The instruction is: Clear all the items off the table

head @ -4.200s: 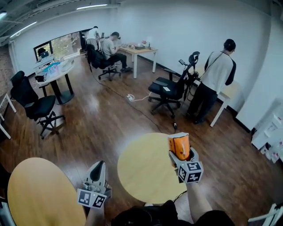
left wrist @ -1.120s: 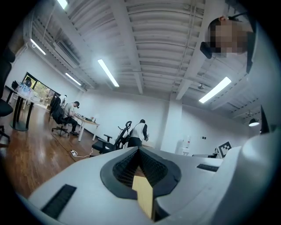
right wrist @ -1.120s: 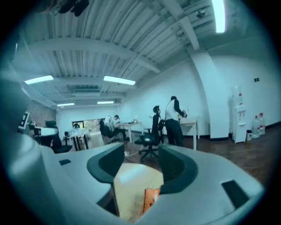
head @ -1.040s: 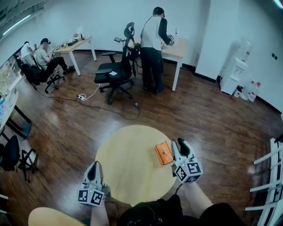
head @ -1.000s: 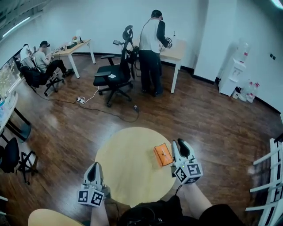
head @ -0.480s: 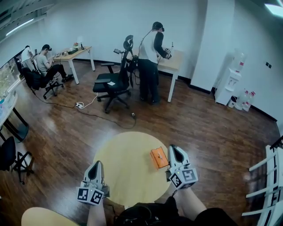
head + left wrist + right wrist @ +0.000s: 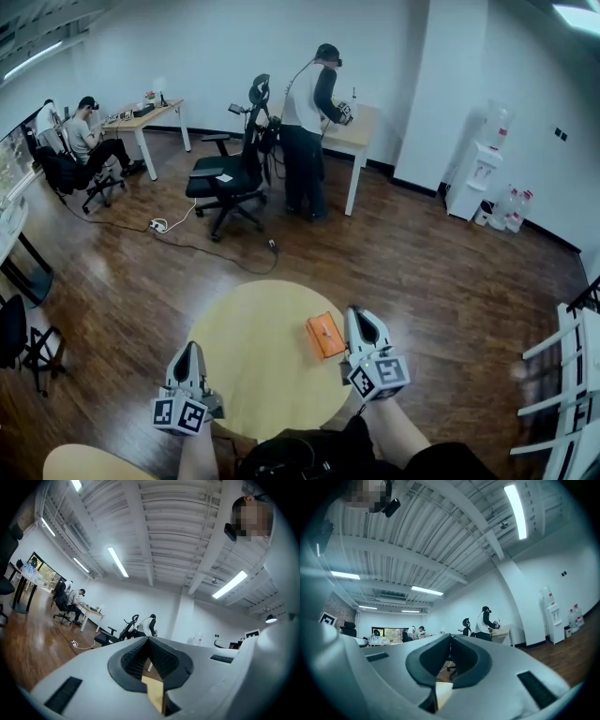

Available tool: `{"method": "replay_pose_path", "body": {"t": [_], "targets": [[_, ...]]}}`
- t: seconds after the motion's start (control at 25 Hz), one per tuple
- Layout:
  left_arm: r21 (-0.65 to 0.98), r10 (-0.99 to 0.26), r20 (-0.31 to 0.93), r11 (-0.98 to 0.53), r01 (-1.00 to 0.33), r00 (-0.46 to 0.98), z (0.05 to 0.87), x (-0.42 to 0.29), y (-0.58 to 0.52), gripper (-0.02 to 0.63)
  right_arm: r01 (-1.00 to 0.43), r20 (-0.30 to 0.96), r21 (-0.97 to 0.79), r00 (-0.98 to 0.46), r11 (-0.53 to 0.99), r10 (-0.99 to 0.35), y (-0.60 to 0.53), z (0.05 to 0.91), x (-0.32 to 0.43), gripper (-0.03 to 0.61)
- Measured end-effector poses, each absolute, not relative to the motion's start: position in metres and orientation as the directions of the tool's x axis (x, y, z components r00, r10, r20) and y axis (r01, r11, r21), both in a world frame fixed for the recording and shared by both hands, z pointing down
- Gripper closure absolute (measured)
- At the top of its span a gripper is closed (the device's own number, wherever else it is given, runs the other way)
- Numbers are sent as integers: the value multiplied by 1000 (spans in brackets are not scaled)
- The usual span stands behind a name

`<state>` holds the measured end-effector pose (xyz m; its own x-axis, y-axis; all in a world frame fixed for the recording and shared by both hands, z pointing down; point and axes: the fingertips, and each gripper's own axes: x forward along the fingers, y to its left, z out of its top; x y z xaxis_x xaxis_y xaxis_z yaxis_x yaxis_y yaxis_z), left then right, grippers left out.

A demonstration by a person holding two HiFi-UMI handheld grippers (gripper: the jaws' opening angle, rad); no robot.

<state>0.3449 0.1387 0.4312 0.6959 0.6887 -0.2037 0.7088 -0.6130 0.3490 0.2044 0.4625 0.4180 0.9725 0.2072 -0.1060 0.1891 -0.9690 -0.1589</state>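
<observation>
An orange packet (image 7: pixel 326 335) lies flat on the round yellow table (image 7: pixel 251 337), toward its right side. My right gripper (image 7: pixel 359 313) hovers just right of the packet, apart from it. Its jaws are shut and hold nothing. In the right gripper view the right gripper (image 7: pixel 450 636) points out level across the room with its dark pads together. My left gripper (image 7: pixel 188 347) is at the table's near left edge, also shut and empty. The left gripper view shows the left gripper (image 7: pixel 149 640) closed, with a strip of tabletop below it.
A person (image 7: pixel 305 112) stands at a desk at the back, with an office chair (image 7: pixel 223 176) beside. A cable with a power strip (image 7: pixel 155 225) lies on the wooden floor. A second round table (image 7: pixel 84 461) is at lower left, a white rack (image 7: pixel 570 375) at right.
The orange packet, earlier held up in my right gripper, now lies on the table. Over the last second my head view has swung, and both grippers stay near the table.
</observation>
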Motion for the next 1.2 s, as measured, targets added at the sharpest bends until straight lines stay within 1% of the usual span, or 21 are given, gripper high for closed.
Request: {"method": "replay_pose_path", "body": {"t": [0.24,0.36,0.44,0.56,0.68,0.88,1.04,1.2], "targets": [[322,667,-220,-640,698,712,422,326,139,610,82,-104,-105,990,-991,93,448,413,224,574],[309,617,-208,-695,650,759,428,310,120,610,-21,-104,-90,994,-996,-11,429,414,243,572],[299,565,-194,-744,597,802,433,297,102,610,-115,-103,-72,989,-991,-107,407,417,257,573],[300,464,-181,-814,498,867,439,271,74,610,-271,-82,-26,960,-962,-268,367,428,280,573],[287,365,-162,-872,397,917,440,245,45,610,-400,-78,15,913,-916,-400,322,429,294,574],[267,112,-175,-951,157,978,427,194,-43,610,-625,-97,21,775,-780,-624,215,419,309,572],[249,-71,-207,-968,-18,976,417,135,-126,611,-748,-118,7,659,-664,-743,114,405,300,572],[246,-234,-213,-952,-180,949,422,68,-201,611,-840,-113,0,540,-543,-834,15,405,268,572]]}}
